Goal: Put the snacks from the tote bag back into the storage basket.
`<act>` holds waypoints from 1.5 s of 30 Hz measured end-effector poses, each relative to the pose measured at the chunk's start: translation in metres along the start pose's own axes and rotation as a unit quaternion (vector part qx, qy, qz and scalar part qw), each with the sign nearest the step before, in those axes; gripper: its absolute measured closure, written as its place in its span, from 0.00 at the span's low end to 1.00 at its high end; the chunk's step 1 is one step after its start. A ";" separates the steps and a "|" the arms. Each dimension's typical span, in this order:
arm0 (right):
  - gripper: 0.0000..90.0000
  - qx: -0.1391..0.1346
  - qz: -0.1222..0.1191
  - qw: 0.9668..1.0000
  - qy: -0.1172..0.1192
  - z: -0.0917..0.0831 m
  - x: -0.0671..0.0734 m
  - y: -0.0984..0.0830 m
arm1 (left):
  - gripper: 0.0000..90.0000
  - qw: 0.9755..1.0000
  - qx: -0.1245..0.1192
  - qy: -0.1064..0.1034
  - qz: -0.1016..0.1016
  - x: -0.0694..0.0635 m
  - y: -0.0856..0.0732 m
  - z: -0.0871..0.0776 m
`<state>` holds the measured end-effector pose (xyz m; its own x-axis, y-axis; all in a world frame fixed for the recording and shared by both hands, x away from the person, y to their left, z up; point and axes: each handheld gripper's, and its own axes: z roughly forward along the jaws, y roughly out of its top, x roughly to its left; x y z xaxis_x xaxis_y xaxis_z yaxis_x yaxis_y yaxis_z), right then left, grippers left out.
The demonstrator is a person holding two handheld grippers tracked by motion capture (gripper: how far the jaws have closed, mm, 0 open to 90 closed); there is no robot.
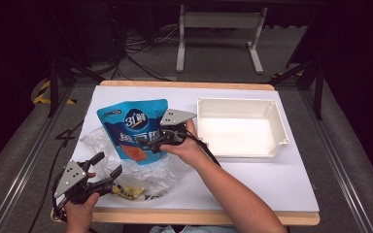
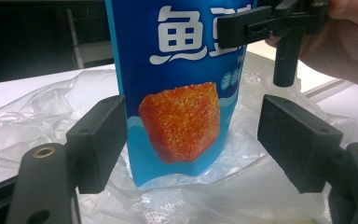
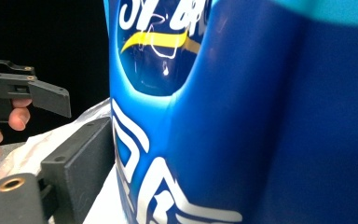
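Dark floor and cables surround a white-topped table (image 1: 272, 184) with a wooden edge, and the far side of the room falls into shadow behind a pale metal frame (image 1: 218, 29); at the near left corner of the table, the left gripper (image 1: 108, 167) sits in the person's left hand (image 1: 80, 211) with its two black jaws spread wide apart, holding nothing; its own view looks between those jaws (image 2: 191, 140) at the lower part of the blue pouch (image 2: 182, 93), which stands in the gap without either pad clearly touching it; just ahead of that gripper a crumpled clear plastic bag (image 1: 97, 143) lies on the table, with something yellow (image 1: 128, 191) showing inside it near the front edge; the blue pouch (image 1: 133, 126) (printed with white characters and an orange cube of food) rises out of the bag, tilted back toward the far side; at the pouch's right edge the right gripper (image 1: 158, 143), held in the person's right hand (image 1: 187, 148), is clamped on it; the right gripper view looks along the pouch (image 3: 242, 116) from very close, glossy blue surface pressed against the one jaw visible there; farther right, well apart from the pouch, a white rectangular tray (image 1: 281, 141) rests on the table.
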<state>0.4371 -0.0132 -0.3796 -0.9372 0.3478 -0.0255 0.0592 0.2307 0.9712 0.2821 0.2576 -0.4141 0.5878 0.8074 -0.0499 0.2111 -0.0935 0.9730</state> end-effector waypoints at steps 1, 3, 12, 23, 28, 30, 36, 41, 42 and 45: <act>0.14 0.000 0.001 1.000 0.002 0.001 0.000 -0.001 | 0.28 1.000 0.000 0.000 0.000 0.000 0.000 0.000; 0.15 0.001 0.003 1.000 0.007 0.001 -0.001 -0.001 | 0.27 1.000 -0.001 0.000 -0.003 0.000 0.000 0.000; 0.20 0.002 0.003 1.000 0.010 0.001 -0.001 -0.002 | 0.27 1.000 0.000 0.000 -0.006 0.001 0.000 0.000; 0.57 0.030 -0.021 0.998 0.057 0.001 -0.001 -0.005 | 0.27 1.000 -0.002 -0.001 -0.007 0.001 -0.001 0.001; 0.63 0.032 -0.029 0.998 0.055 0.001 0.000 -0.005 | 0.27 1.000 0.001 0.000 -0.006 0.001 0.000 0.001; 0.65 0.035 -0.034 0.997 0.052 0.001 0.002 -0.004 | 0.27 1.000 0.001 0.000 -0.007 0.001 -0.001 0.001; 0.68 0.048 -0.050 0.996 0.051 0.002 0.005 0.000 | 0.27 1.000 0.001 0.000 -0.009 0.002 -0.001 0.000; 0.68 0.056 -0.052 0.996 0.048 0.003 0.007 0.005 | 0.27 1.000 0.002 -0.001 -0.012 0.002 -0.001 0.000; 0.68 0.057 -0.053 0.996 0.048 0.003 0.008 0.007 | 0.27 1.000 0.001 0.000 -0.011 0.003 -0.001 0.000; 0.68 0.055 -0.063 0.995 0.047 0.002 0.010 0.013 | 0.28 1.000 -0.001 -0.001 -0.013 0.003 -0.001 0.000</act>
<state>0.4290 -0.0043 -0.3678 -0.9674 0.2246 -0.1173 -0.0275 0.3670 0.9298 0.2837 0.2605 -0.4152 0.5837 0.8084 -0.0758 0.2243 -0.0709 0.9719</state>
